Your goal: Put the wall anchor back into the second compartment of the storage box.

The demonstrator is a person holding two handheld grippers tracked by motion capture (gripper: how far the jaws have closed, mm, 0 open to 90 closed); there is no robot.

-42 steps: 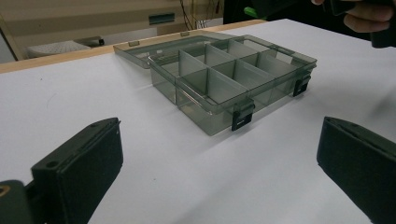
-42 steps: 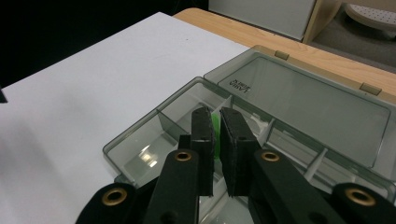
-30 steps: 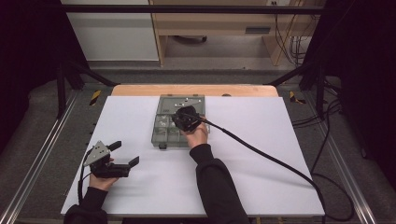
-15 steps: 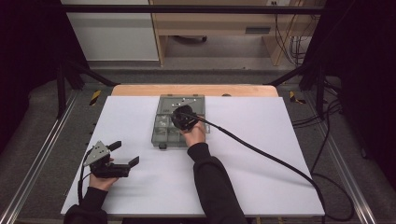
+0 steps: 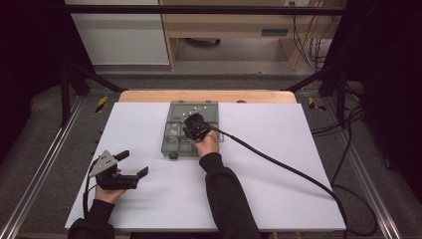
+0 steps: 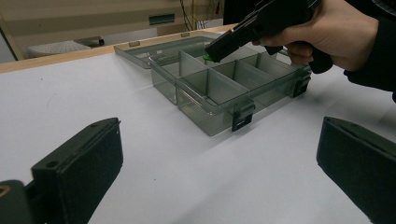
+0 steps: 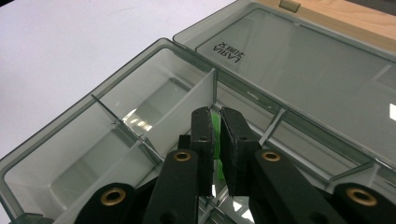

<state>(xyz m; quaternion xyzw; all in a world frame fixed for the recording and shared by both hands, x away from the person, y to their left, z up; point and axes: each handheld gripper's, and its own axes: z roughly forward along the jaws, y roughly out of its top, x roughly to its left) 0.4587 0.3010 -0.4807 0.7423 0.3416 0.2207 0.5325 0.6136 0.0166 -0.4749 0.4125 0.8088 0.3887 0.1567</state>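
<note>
Two grippers in play. Right gripper (image 5: 191, 124) poised over smoky translucent plastic compartment box (image 5: 171, 144), lid folded flat toward far edge of white table (image 5: 278, 164). Jaws nearly together, pinching small thin bright-green piece (image 7: 215, 135), probably plastic; exact shape hidden between the pads. Piece held above a compartment in the box's middle rows, close beside an upright divider (image 7: 187, 112); not resting on the floor of any cell, as far as can be judged. Same green sliver visible at the jaw tips from the left gripper view (image 6: 208, 58).

Left gripper (image 5: 130, 165) resting near the table's left front, well apart from the box, jaws spread wide, nothing between them.

Handling judgement: piece likely very light, stiff, smooth-faced; prone to slip or twist if gripped at one corner. Best held across flat faces, near the middle, as now. Release advised low inside the cell to avoid bounce off the hard plastic. Box itself light; liable to slide on the smooth table if nudged by the jaws.
</note>
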